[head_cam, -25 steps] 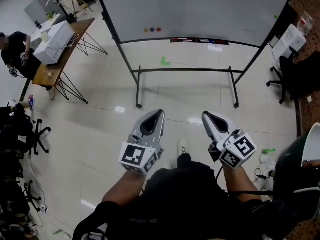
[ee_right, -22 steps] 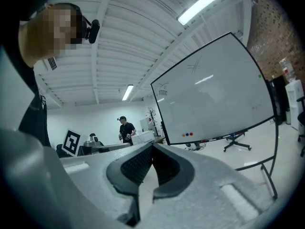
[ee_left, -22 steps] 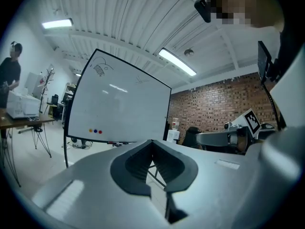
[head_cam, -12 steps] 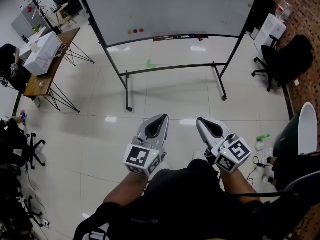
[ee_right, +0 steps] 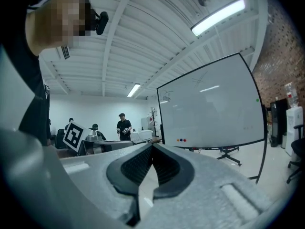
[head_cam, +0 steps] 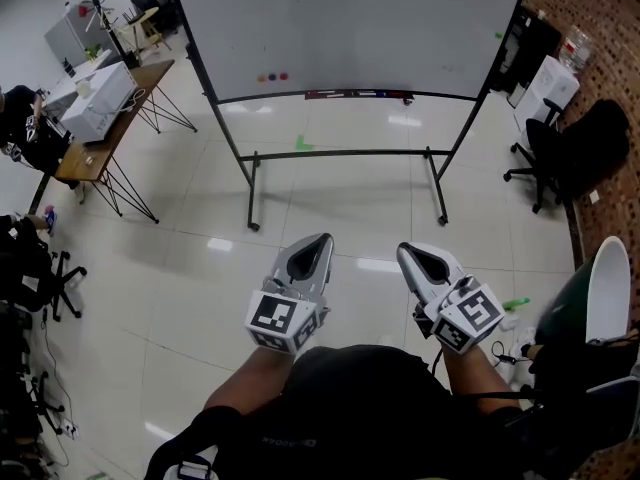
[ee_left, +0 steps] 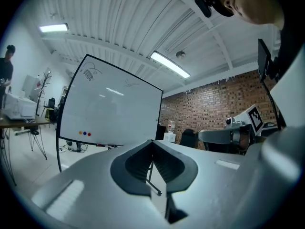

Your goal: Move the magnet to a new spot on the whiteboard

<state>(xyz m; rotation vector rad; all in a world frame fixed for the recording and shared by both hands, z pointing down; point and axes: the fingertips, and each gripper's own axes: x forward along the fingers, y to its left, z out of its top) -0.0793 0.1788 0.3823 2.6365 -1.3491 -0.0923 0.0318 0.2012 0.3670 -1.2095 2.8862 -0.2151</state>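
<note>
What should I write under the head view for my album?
Left gripper and right gripper, both shut and empty, point across the floor at a whiteboard with three small magnets.

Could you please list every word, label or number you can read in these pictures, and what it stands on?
None can be read for certain.
Person's dark shirt: small pale print, too blurred to read.
Whiteboard: faint scribbles near its top, no legible words.
Marker cubes: square patterns only, no letters.
</note>
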